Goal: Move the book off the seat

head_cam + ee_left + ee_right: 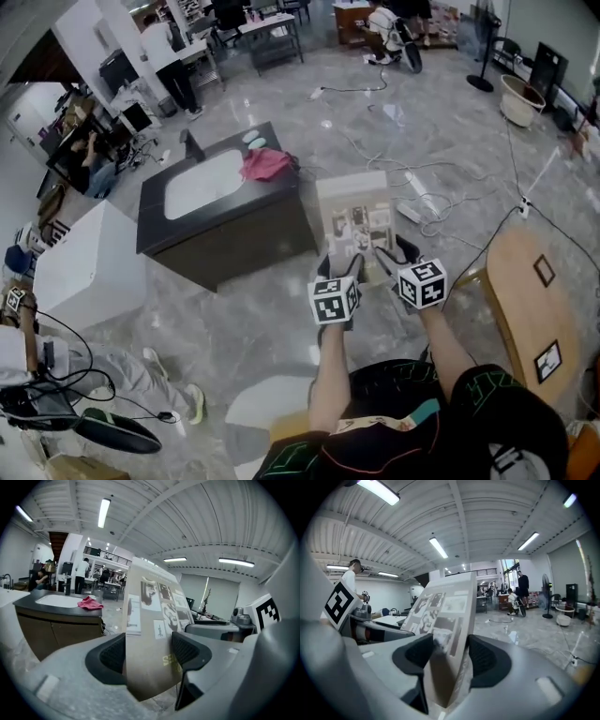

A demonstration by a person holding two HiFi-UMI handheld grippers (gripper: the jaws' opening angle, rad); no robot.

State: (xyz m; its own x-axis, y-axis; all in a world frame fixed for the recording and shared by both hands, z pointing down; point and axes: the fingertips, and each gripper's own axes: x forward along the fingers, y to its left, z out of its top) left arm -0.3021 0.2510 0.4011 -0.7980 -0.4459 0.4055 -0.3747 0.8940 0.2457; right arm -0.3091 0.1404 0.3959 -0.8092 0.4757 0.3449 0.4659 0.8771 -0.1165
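I hold a thin beige book with printed pictures on its cover up in the air in front of me, above the floor. My left gripper is shut on its near left edge, and the book fills the gap between the jaws. My right gripper is shut on the near right edge, with the book pinched between its pads. A round wooden seat stands at my right, apart from the book, with small dark tags on its top.
A dark cabinet with a white sink basin and a pink cloth stands ahead to the left. A white box is further left. Cables and a power strip lie on the marble floor. People work at desks far off.
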